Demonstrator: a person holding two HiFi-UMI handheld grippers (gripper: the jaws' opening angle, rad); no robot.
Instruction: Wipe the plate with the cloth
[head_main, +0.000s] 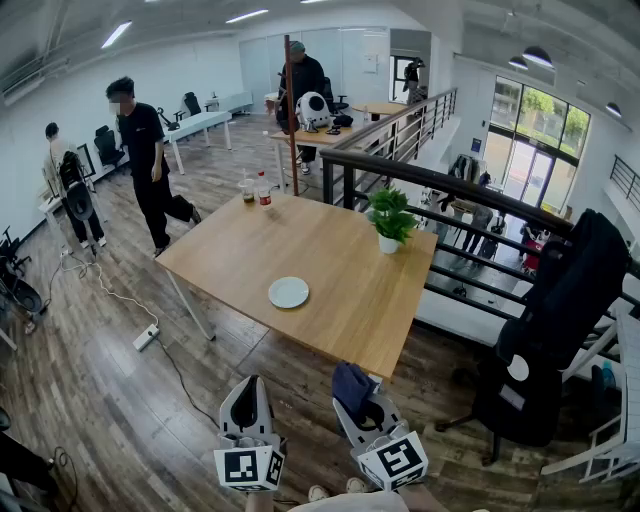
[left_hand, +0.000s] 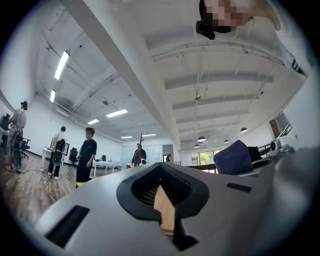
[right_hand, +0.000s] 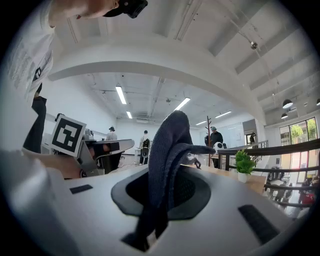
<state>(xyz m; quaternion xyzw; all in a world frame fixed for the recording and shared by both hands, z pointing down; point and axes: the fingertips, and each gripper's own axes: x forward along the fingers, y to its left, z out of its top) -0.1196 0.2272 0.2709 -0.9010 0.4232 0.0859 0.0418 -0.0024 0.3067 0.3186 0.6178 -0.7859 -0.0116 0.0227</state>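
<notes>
- The person is holding the right gripper (head_main: 358, 402) about level, just short of the near edge of the wooden worktop (head_main: 330, 240). Its jaws are clamping a dark blue cloth (right_hand: 167, 150).
- The cloth is bunching up above and ahead of the jaws, so a loose wad is sticking out in front. That wad looks meant to serve as the wiping pad.
- The left gripper (head_main: 250, 398) is hanging beside the right one, tipped slightly upward, with its jaws pressed together on nothing. It is probably free to steady the plate if the plate slides.
- The white plate (head_main: 288, 292) is lying flat toward the near side of the worktop. It is well apart from both grippers, and nothing is sitting on it.
- A potted plant (head_main: 390, 215) and some drinks (head_main: 255, 190) are standing at the far edges, leaving the space around the plate open for wiping.
- Wiping does not appear to have begun. The next move is probably carrying the cloth forward and down onto the plate.
</notes>
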